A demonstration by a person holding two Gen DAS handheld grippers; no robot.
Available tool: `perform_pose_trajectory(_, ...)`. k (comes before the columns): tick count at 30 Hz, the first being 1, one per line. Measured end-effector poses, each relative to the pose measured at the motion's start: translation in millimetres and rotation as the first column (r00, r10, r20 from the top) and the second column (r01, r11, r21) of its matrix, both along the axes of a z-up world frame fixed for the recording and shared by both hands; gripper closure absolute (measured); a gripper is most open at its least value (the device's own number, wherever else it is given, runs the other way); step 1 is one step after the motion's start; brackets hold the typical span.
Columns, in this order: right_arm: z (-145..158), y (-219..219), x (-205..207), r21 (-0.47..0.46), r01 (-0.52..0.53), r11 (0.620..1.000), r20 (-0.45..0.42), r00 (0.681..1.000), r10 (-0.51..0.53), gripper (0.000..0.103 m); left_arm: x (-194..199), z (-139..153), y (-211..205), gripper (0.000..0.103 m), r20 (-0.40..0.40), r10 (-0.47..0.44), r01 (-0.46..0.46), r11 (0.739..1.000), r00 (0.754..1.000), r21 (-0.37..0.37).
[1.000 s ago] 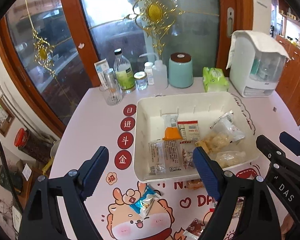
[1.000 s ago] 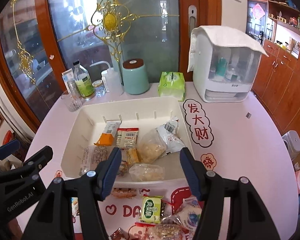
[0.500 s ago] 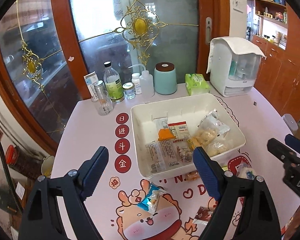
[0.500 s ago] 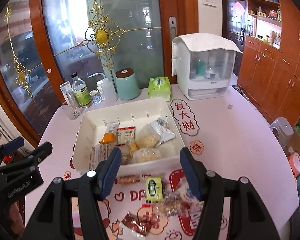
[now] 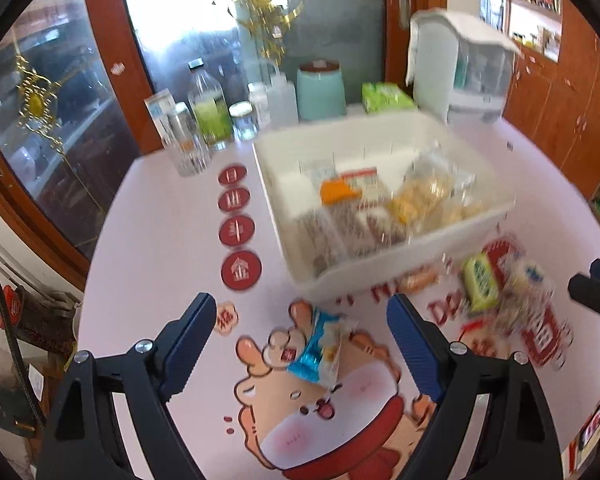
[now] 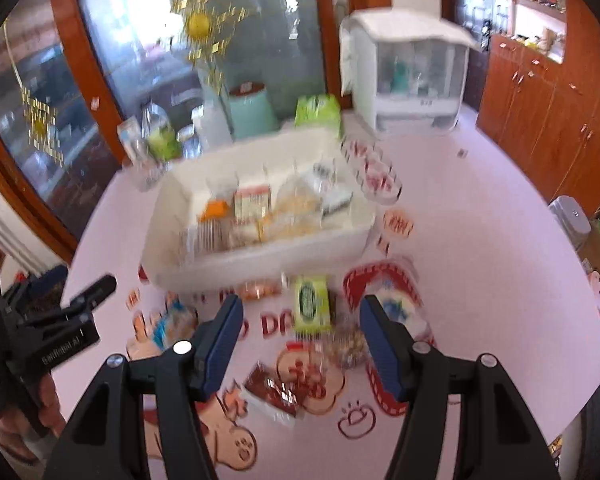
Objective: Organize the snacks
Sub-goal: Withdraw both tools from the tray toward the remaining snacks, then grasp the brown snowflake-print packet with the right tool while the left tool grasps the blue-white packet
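Blue-padded and spread wide with nothing between its fingers, the left gripper [image 5: 298, 336] hangs over a blue snack packet [image 5: 320, 350] lying directly ahead on the table [image 5: 160, 264]; the right gripper [image 6: 300, 330] is equally spread and empty above a green packet [image 6: 311, 305]. Just beyond both, the white bin [image 5: 400, 258] already holds several snacks, so the sorting looks partly done, with a handful of loose packets left.

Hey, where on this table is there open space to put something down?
Bare tabletop lies right of the white bin, before the white dispenser. Another free strip runs left of the bin's red medallions. In front of the bin, loose snack packets crowd things.
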State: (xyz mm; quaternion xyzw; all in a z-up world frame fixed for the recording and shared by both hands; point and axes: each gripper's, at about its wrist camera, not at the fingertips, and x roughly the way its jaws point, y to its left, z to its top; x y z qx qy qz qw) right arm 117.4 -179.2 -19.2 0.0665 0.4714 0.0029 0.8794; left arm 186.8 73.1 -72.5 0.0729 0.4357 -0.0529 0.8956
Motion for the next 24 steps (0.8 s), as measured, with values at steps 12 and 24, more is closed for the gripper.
perform_pose_trajectory(12, -103.7, 29.6, -11.7, -0.005, -0.273, 0.962, -0.179, 0.947, 0.268, 0.042, 23.3, -90.2, -1.2, 0.017, -0.202, -0.126, 0.127, 0.992, 0.971, -0.011)
perform_pose_trajectory(24, -137.5, 53.4, -0.1, 0.009, -0.472, 0.882, -0.226, 0.858, 0.461, 0.042, 48.6, -124.6, 5.4, 0.025, -0.282, -0.139, 0.133, 0.990, 0.949, -0.041)
